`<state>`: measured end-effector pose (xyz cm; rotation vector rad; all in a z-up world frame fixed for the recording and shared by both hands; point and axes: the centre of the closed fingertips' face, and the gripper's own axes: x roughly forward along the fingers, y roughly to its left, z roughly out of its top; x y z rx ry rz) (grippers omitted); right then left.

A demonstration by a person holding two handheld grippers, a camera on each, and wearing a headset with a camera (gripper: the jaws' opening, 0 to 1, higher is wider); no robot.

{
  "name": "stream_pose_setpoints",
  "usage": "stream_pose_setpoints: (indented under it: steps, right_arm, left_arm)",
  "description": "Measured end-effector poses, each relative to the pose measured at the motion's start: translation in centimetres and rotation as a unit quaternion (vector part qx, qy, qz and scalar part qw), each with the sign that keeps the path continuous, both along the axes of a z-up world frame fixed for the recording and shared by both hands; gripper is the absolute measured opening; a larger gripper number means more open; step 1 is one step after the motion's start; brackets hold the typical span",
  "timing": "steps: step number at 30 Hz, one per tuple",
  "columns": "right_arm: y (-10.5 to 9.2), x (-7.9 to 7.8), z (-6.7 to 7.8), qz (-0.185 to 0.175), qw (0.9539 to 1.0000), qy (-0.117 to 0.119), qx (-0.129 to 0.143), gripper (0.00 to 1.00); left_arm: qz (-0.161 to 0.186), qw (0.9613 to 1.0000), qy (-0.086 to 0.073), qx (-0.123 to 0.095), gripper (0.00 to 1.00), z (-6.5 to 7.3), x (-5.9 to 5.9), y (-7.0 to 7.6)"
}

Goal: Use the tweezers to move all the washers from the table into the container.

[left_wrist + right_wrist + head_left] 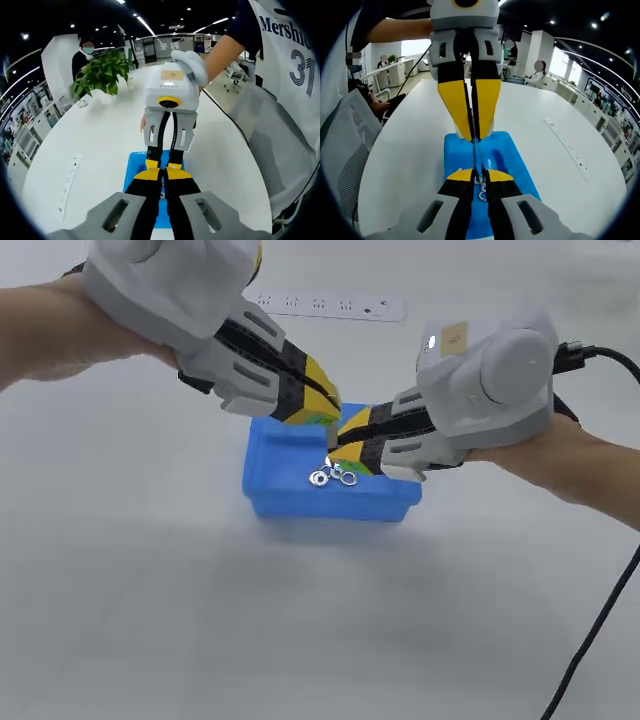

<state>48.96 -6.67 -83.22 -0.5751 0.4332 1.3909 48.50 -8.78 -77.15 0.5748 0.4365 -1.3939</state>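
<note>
The washers (331, 477) lie in a small cluster on the floor of the blue container (290, 495), just below the meeting fingertips; in the right gripper view one washer (482, 194) sits just beyond that gripper's own tips. No washer is visible on the bare tabletop (150, 590), so the transfer looks to be at or near its end. The tweezers (475, 150) show as a thin metal line running between the two grippers, their point (329, 462) hanging just over the cluster. The right gripper (345, 448) has its fingers closed on the lower part; the left gripper (318, 410) has its fingers pressed together on the upper end, as far as the thin line shows. To finish this step well, the tweezer point should stay low inside the container while the squeeze is eased, so that any washer it carries drops flat and does not bounce over the low wall; whether the point carries one now is too small to tell. Further out, a power strip (330, 306) lies well apart at the far side and a black cable (600, 620) trails to the right; neither obstructs the work.
</note>
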Motion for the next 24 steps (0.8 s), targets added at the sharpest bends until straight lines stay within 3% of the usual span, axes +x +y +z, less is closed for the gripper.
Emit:
stream_pose_setpoints:
  steps: [4, 12, 24]
  right_arm:
    - [0.0, 0.0, -0.8, 0.002, 1.0000, 0.007, -0.003, 0.10]
    - [0.0, 0.1, -1.4, -0.002, 0.9999, 0.014, -0.003, 0.10]
    - [0.0, -0.4, -0.5, -0.006, 0.9999, 0.007, -0.005, 0.13]
  left_arm:
    - [0.003, 0.9999, 0.011, 0.000, 0.06, -1.0, 0.5, 0.2]
    - [0.008, 0.9997, 0.022, -0.003, 0.06, -1.3, 0.1, 0.2]
    - [0.004, 1.0000, 0.008, 0.003, 0.06, -0.5, -0.5, 0.4]
